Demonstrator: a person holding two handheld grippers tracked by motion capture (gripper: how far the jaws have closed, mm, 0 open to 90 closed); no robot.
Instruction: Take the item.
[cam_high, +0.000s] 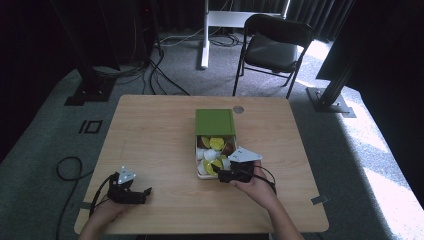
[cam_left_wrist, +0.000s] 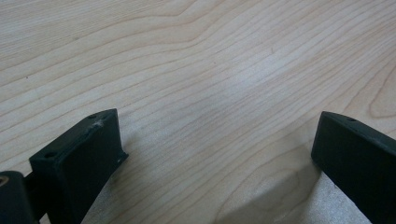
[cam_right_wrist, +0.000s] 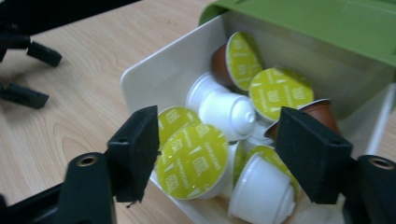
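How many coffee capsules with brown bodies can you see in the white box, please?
2. One brown capsule lies at the back beneath the green lid; the other brown capsule sits by the right wall of the white box. More may be buried under the white ones.

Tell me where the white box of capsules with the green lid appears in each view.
High view: the white plastic box of capsules sits at table centre, its green lid behind it.
Left gripper view: not in it; bare wooden table.
Right gripper view: the box fills the centre and right.
Shared landmark: the light wood tabletop.
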